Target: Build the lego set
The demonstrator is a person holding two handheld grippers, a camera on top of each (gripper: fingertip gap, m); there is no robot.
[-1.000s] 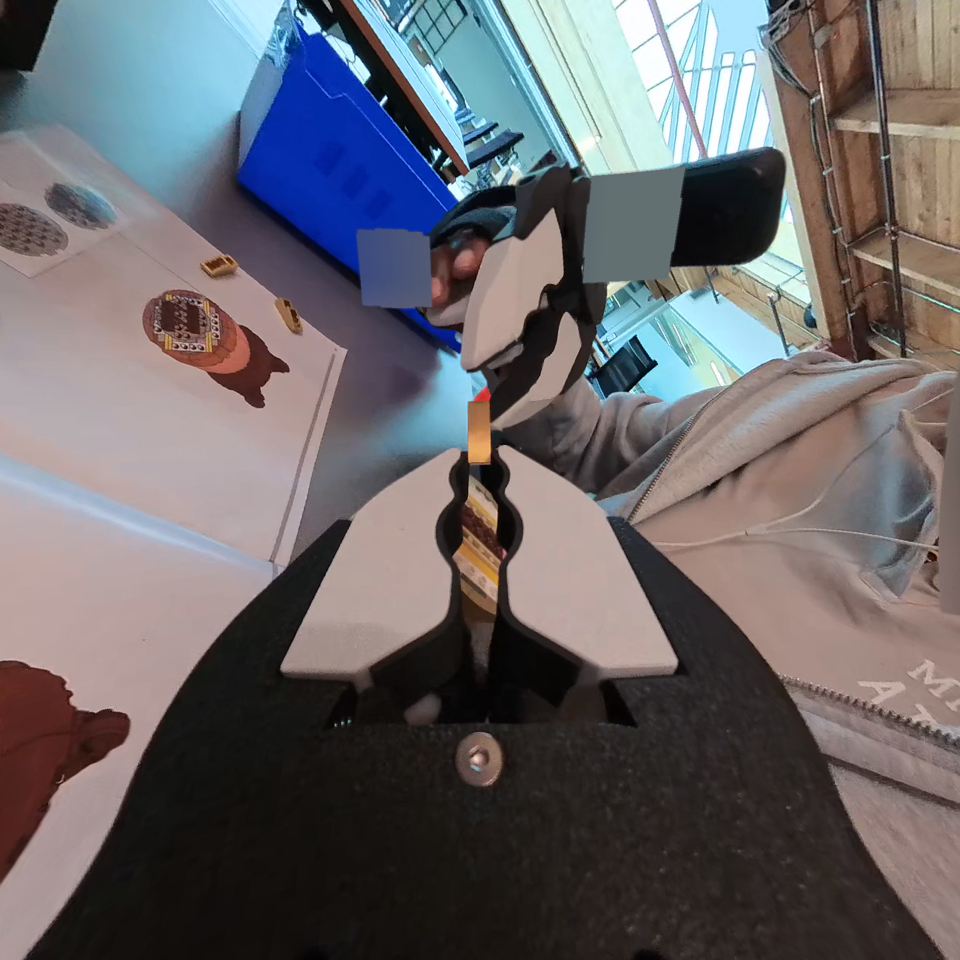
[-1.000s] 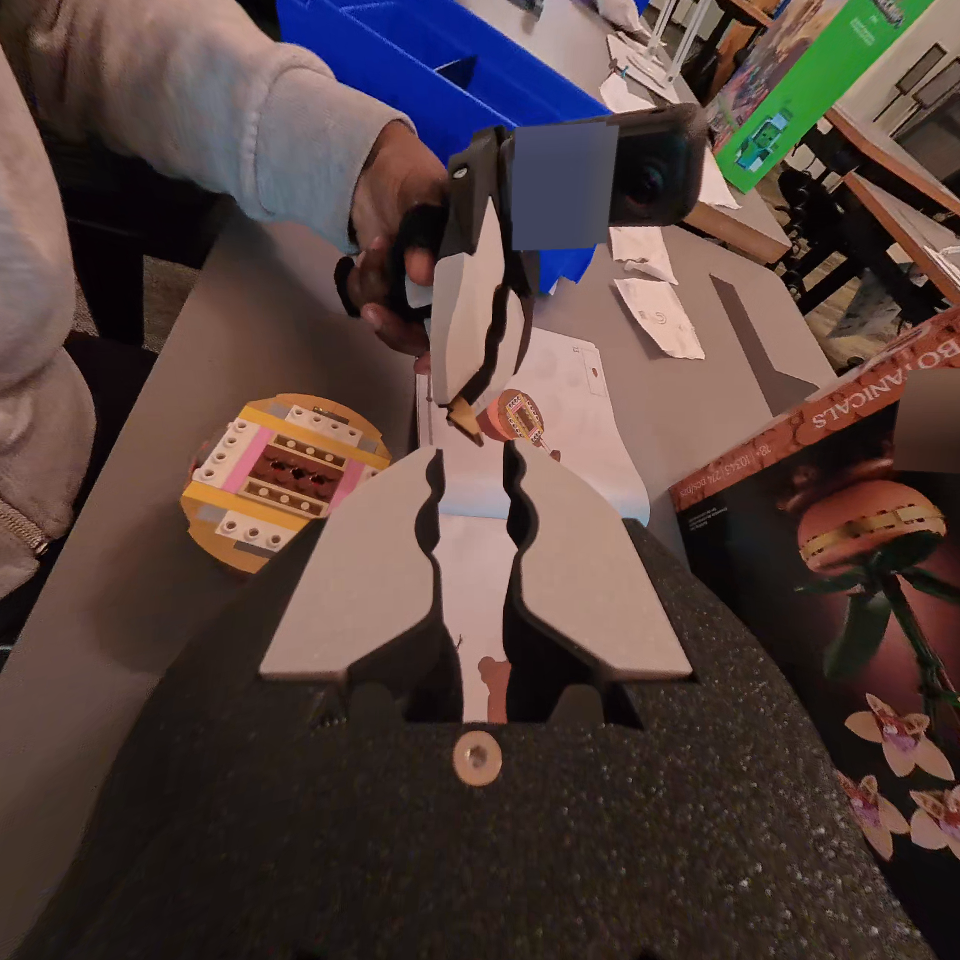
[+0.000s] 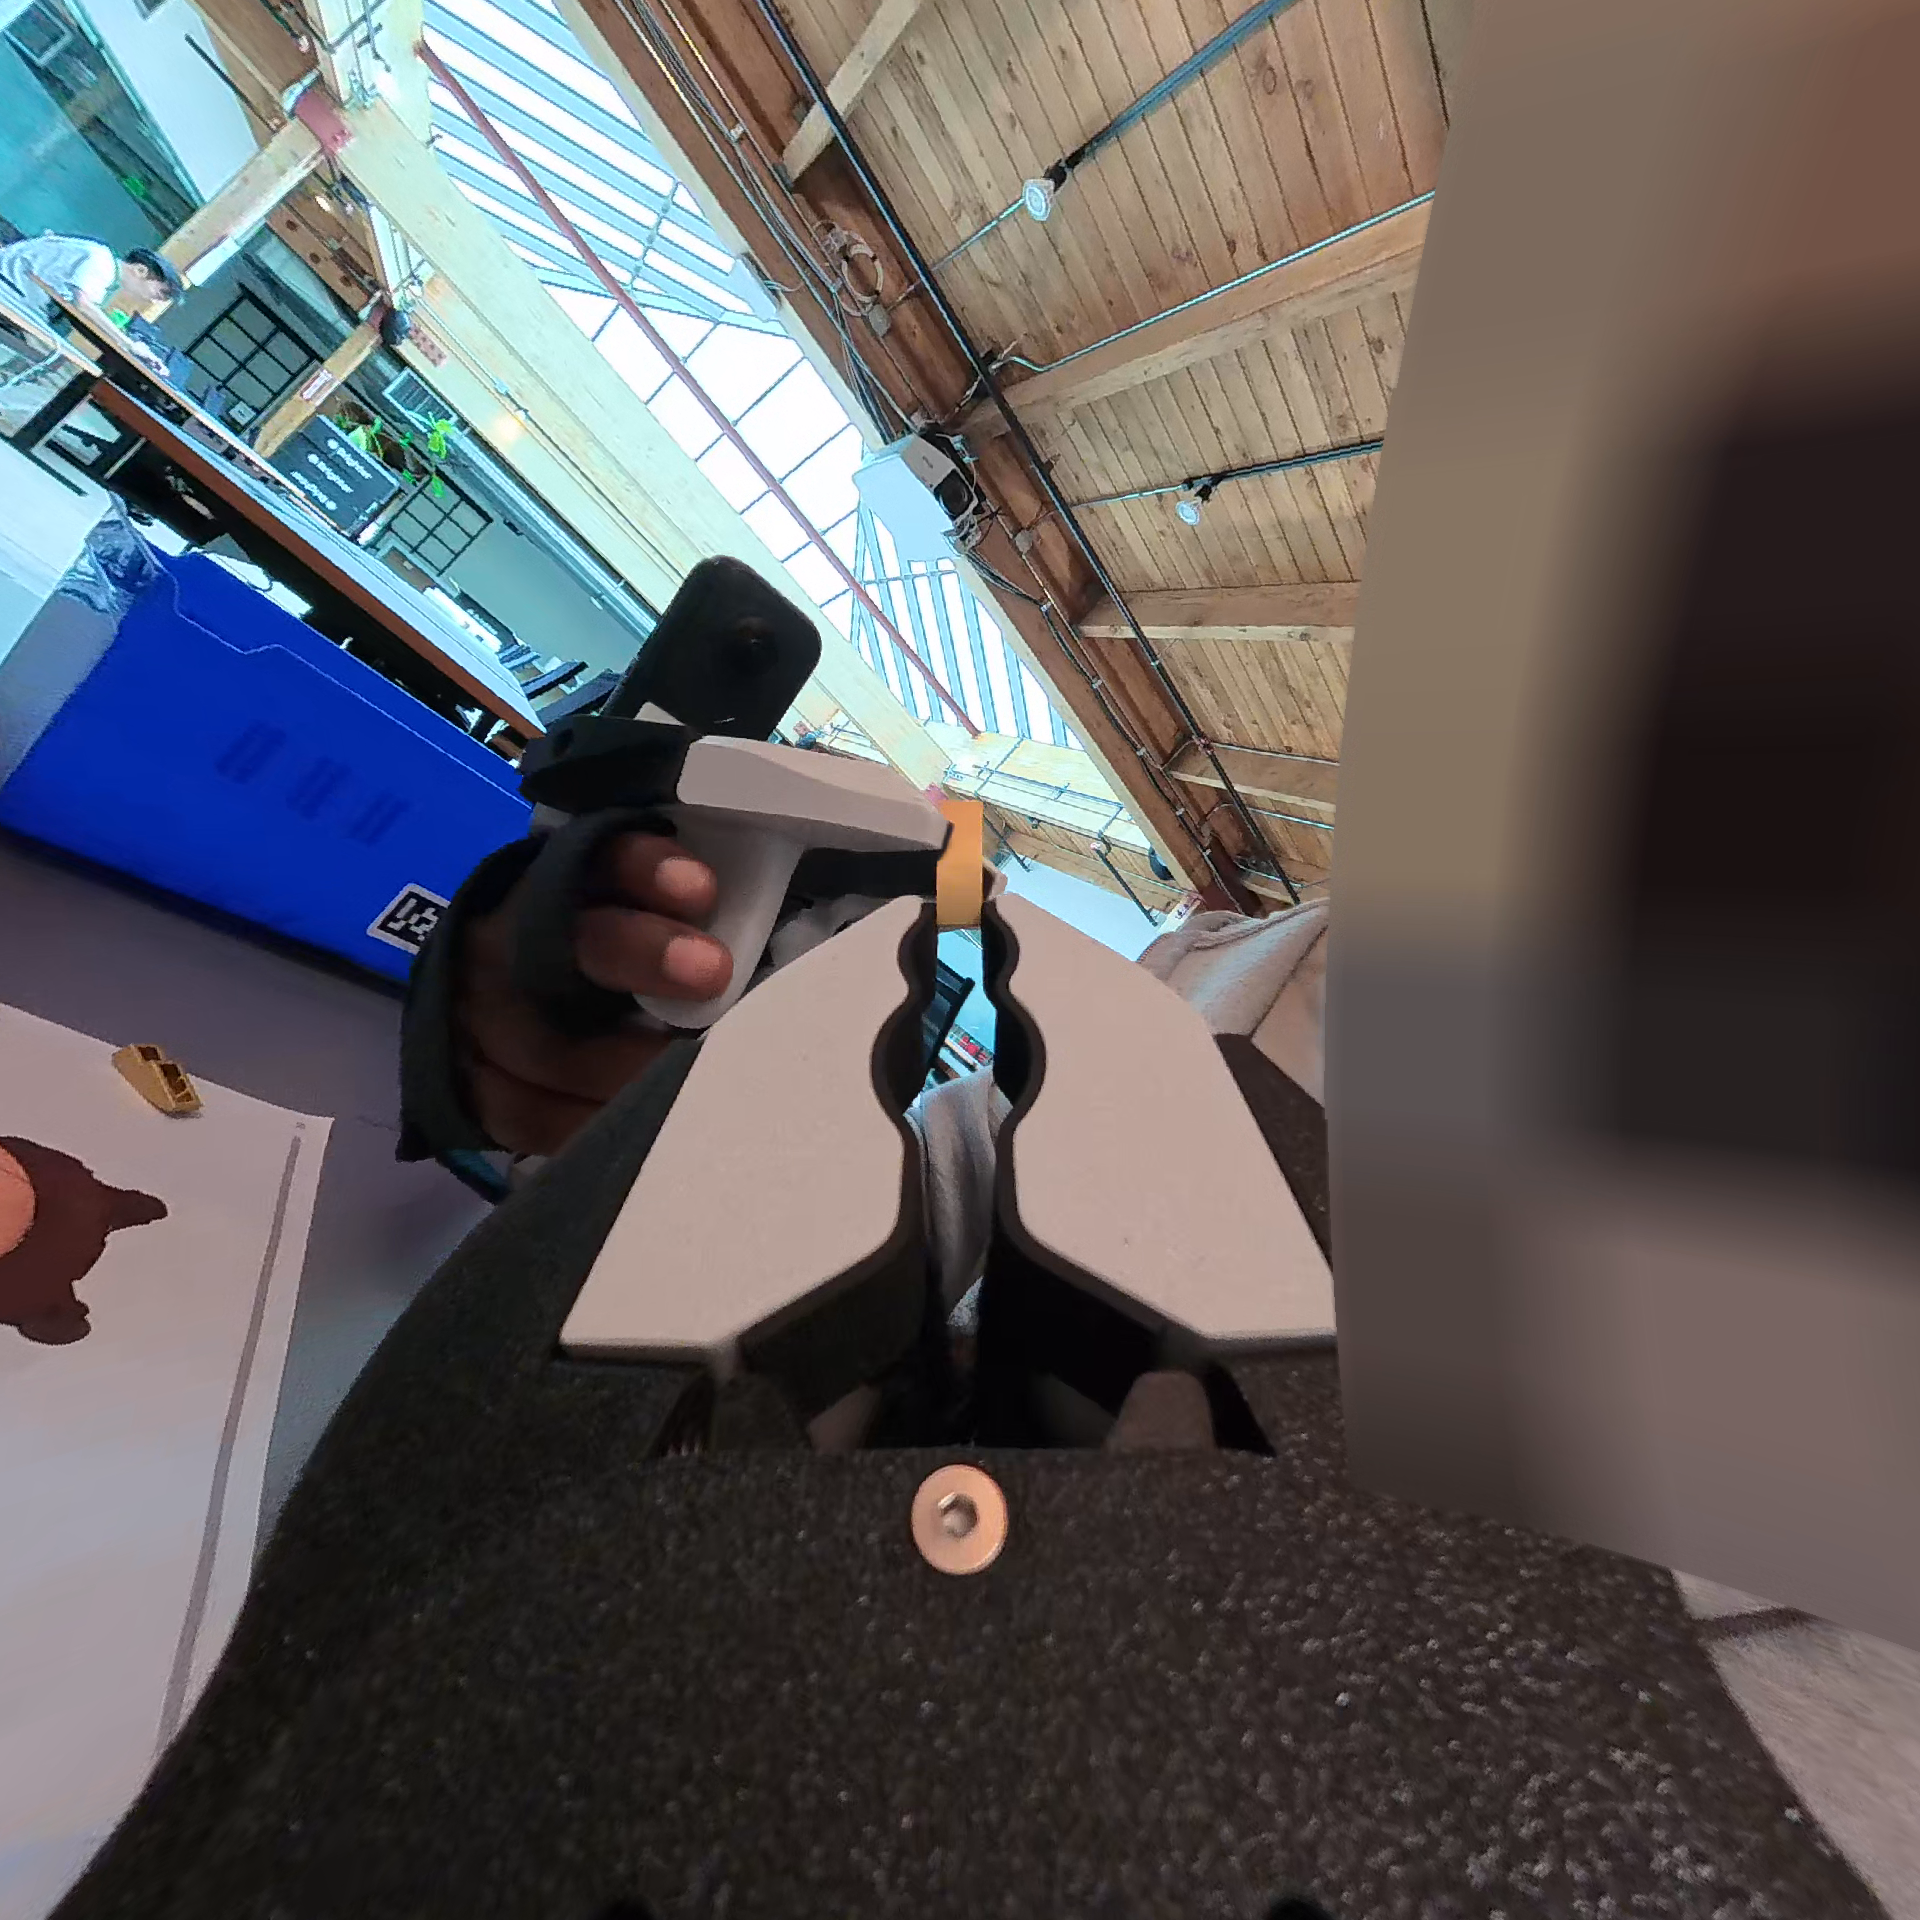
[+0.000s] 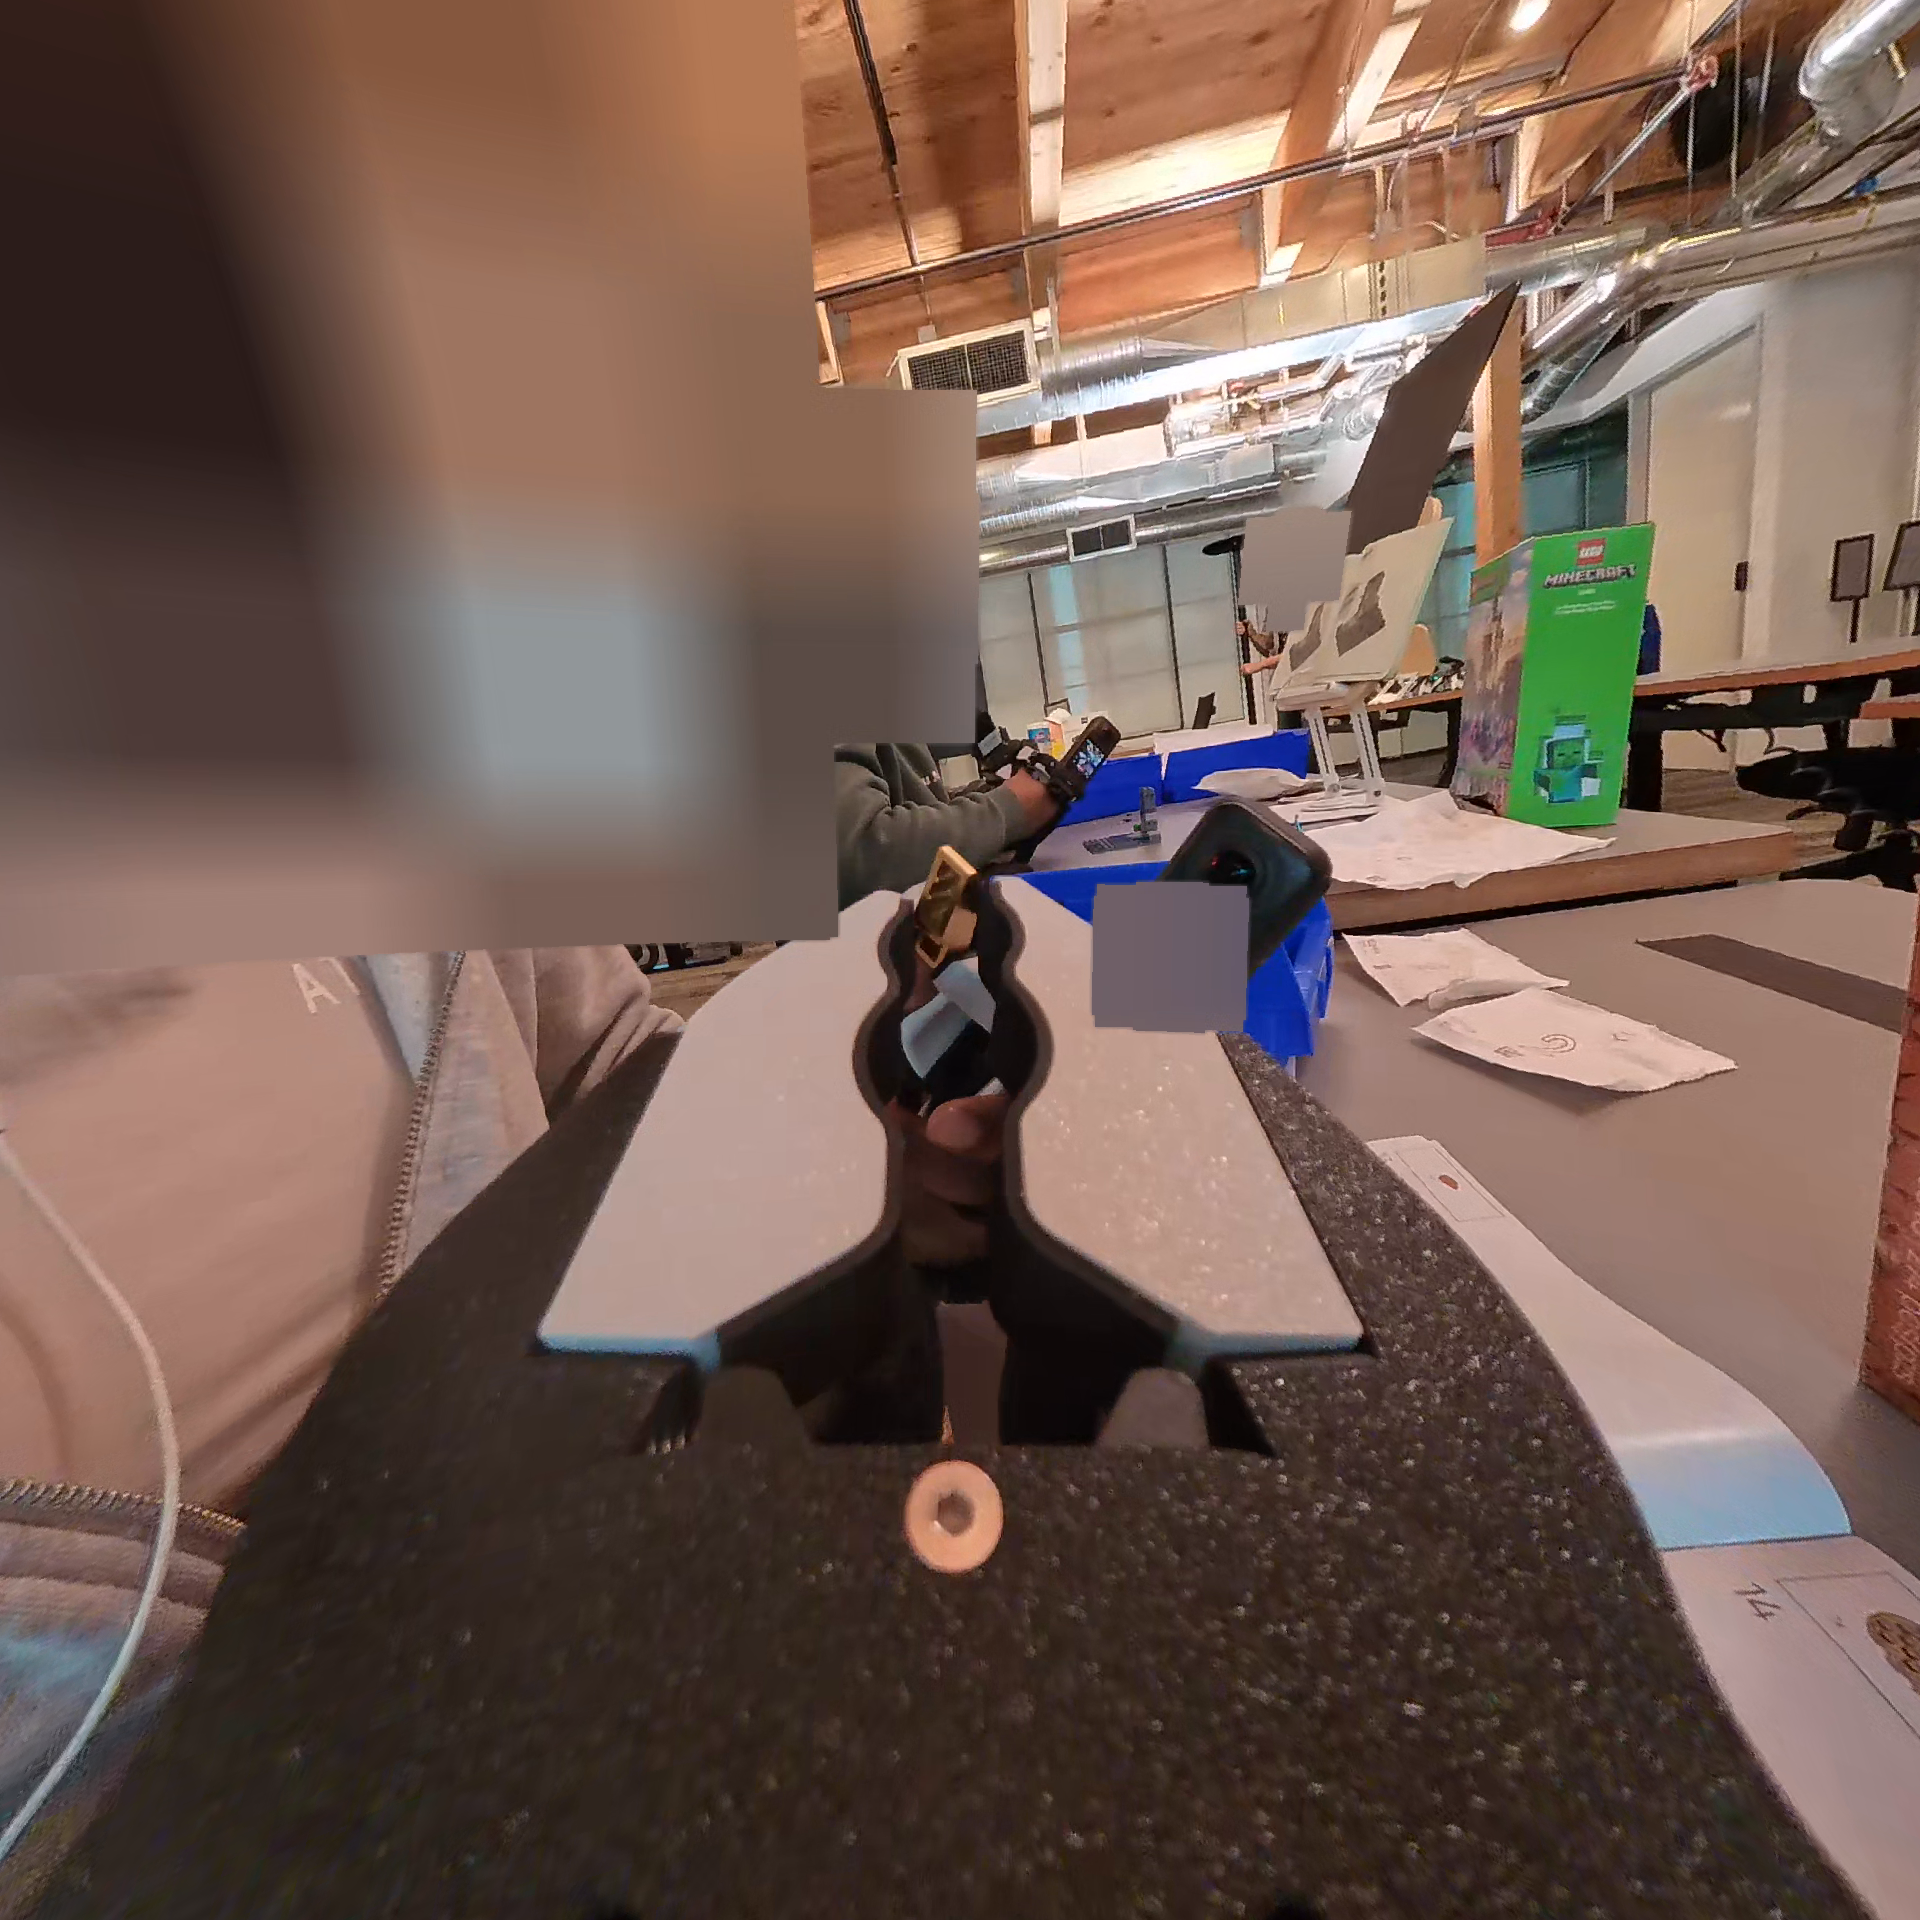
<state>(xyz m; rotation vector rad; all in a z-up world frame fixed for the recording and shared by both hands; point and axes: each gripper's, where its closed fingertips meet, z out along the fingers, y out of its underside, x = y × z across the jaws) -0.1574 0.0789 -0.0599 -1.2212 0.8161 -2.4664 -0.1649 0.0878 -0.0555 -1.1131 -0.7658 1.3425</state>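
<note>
L gripper (image 3: 958,914): raised off the table, tips pinched on a tan brick (image 3: 957,862).
R gripper (image 4: 948,914): also raised, facing L gripper; tips clamp the same brick (image 4: 945,902) from the opposite side. In L view its fingers (image 3: 831,805) reach the brick from the left.
Brick: held in air between both tools, above table level.
Spare piece (image 3: 158,1077): tan, on grey table (image 3: 260,997), at edge of instruction sheet (image 3: 125,1455).
Bin (image 3: 239,769): blue, behind.
Box (image 4: 1548,675): green, far table.
</note>
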